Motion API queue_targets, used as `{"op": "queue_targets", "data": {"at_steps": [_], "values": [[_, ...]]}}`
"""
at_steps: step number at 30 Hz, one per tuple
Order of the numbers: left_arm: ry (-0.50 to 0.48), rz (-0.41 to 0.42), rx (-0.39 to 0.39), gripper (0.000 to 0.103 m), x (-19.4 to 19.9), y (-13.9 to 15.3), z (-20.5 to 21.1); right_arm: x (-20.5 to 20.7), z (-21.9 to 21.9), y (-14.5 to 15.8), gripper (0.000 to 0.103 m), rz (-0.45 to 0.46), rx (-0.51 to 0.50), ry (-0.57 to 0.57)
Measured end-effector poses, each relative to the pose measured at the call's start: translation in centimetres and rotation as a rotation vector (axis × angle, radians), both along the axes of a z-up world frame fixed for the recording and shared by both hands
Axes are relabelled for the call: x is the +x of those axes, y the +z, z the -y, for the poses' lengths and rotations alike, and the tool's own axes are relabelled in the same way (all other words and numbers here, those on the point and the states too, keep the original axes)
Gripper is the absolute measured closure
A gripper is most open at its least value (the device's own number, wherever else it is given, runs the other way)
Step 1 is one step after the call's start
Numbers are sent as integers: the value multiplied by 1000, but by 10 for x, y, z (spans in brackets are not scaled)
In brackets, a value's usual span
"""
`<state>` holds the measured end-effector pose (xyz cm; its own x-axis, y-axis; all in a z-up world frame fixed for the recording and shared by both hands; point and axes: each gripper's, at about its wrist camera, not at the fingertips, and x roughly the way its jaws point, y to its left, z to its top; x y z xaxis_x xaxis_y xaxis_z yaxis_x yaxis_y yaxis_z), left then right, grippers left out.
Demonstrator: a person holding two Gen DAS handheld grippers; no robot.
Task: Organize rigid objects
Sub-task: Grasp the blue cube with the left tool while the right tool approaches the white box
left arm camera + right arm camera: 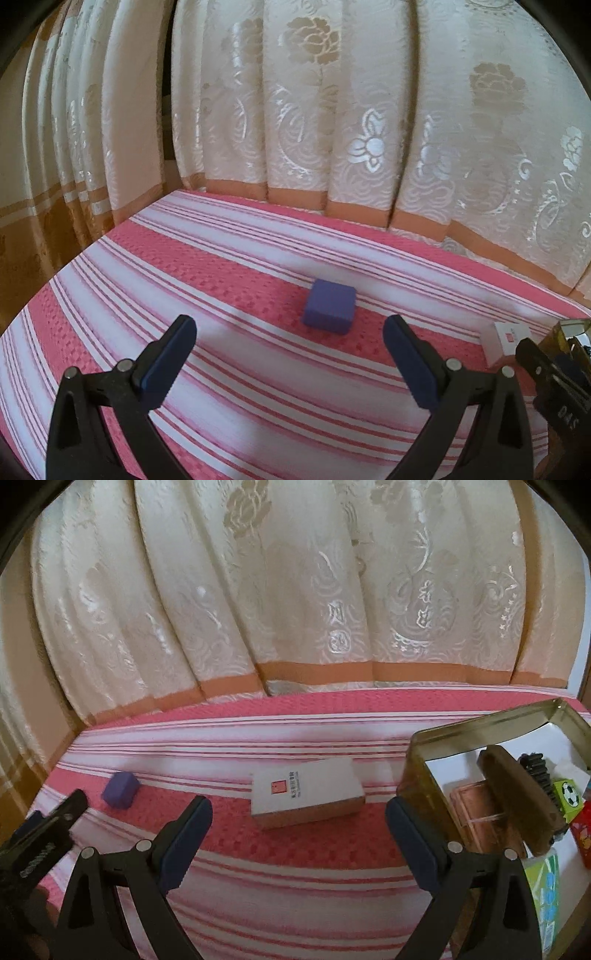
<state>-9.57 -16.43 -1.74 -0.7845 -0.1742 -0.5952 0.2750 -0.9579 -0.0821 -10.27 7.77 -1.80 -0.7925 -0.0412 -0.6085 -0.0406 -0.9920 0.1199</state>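
Left wrist view: left hand-held gripper point(290, 345) spread wide, empty, facing purple block point(328, 306). Right hand-held gripper point(299, 825) likewise wide, empty, facing white box point(306, 792) beside tin point(476, 727).

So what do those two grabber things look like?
Both look alike. The left gripper and the right gripper each have black plastic arms shaped like tongs, joined with round silver pins. Their fingers carry dark blue pads with ridged ends. White lettering marks the black body of each, too blurry to read. No cables or sleeves show.
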Motion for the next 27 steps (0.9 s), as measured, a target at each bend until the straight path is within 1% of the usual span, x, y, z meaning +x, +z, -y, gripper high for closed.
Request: {"op": "queue_targets", "data": {"at_steps": [3,7,10,13,16,18,19,20,24,25,27], "values": [[12,17,7,1,-5,-2,10,-12,3,-1,6,23,29,-13],[57,30,-29,1,-8,-2,21,-24,12,-3,6,50,72,-14],[84,31,-18,1,-7,-2,28,-25,24,-3,6,55,119,-15],[83,31,-13,1,-7,-3,28,-29,30,-6,6,76,141,-14],[73,35,-32,1,-8,-3,25,-41,24,-15,6,156,120,-40],[68,35,-37,1,-8,-3,24,-51,15,-24,6,225,72,-59],[67,34,-37,1,-8,-3,24,-56,15,-27,6,251,67,-65],[68,34,-36,1,-8,-3,24,-58,18,-26,6,246,88,-78],[69,38,-28,1,-8,-3,23,-64,21,-25,5,256,76,-72],[67,41,-25,1,-8,-4,23,-63,21,-24,7,250,68,-61],[61,45,-21,1,-9,-4,23,-60,20,-23,16,235,49,-39]]}}
